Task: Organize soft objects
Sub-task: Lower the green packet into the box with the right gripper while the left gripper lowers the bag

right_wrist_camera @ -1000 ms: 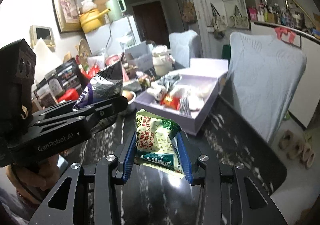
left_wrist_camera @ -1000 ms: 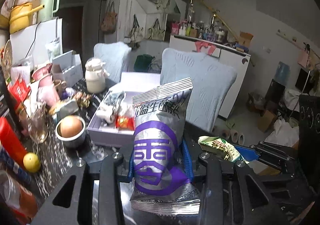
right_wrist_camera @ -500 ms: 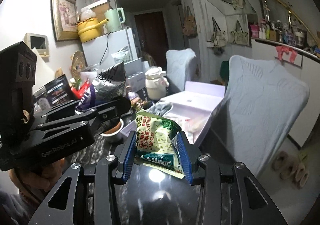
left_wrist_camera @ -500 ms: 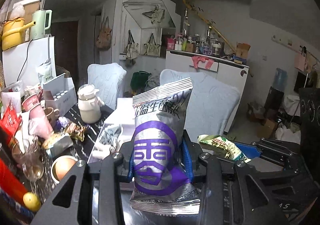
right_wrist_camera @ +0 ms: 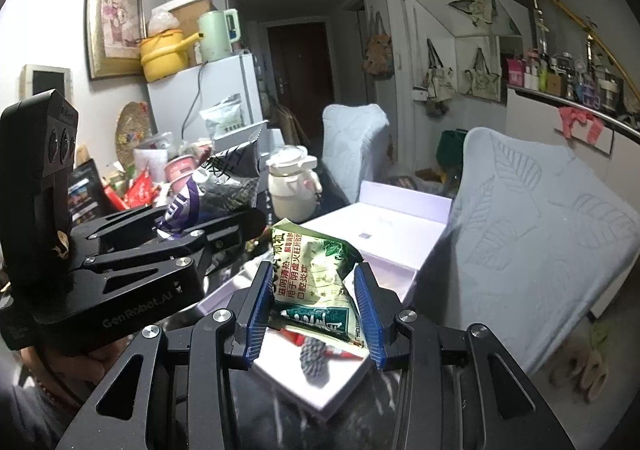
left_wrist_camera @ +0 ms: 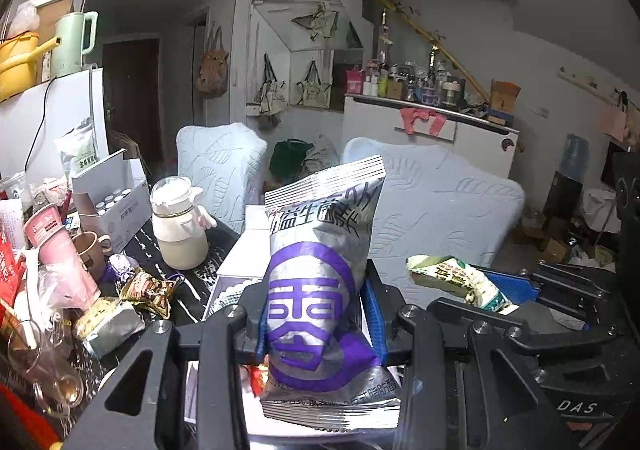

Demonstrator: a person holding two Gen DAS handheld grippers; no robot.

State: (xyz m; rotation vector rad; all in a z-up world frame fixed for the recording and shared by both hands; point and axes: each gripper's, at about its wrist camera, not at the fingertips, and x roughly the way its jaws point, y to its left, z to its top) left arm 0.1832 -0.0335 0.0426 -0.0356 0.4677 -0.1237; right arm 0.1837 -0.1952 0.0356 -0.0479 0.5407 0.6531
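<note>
Left claw [left_wrist_camera: 316, 316]: clamped on a silver-and-purple snack bag [left_wrist_camera: 320, 290], blue pads pressing both sides, bag upright and off the worktop [left_wrist_camera: 196, 286].
Right claw [right_wrist_camera: 314, 306]: pinching a green-and-cream packet [right_wrist_camera: 316, 282] between its blue pads, packet tilted, crumpled at the top, also lifted.
Side by side: seen from the left wrist, right claw off to the right with the green packet poking out; seen from the right wrist, left claw at the left, purple-and-silver bag sticking up from it, a hand [right_wrist_camera: 60, 366] gripping the handle below.
Just under the claws: open pale box [right_wrist_camera: 384, 246], lid standing up at the back; inside, a red wrapper [right_wrist_camera: 320, 344] and a dark knitted bit [right_wrist_camera: 314, 362], rest hidden by the packet.
Left of the box: dark marbled worktop, crowded — gold-and-brown wrapper [left_wrist_camera: 150, 292], silvery pouch [left_wrist_camera: 108, 324], clear glass jug [left_wrist_camera: 44, 366], brown mug [left_wrist_camera: 92, 250], pink cup [left_wrist_camera: 56, 246].
Further along: cream kettle-shaped jar [left_wrist_camera: 180, 226], white carton of small bottles [left_wrist_camera: 110, 197].
Across the worktop: two chairs in pale leaf-pattern covers [left_wrist_camera: 440, 209], one near the box, one further back.
Far end: white fridge [right_wrist_camera: 224, 101] with a yellow pot [right_wrist_camera: 164, 55] and a mint-green kettle [right_wrist_camera: 218, 35] on top; dark door [right_wrist_camera: 300, 65] beyond; tote bags [right_wrist_camera: 460, 77] hanging on the wall.
</note>
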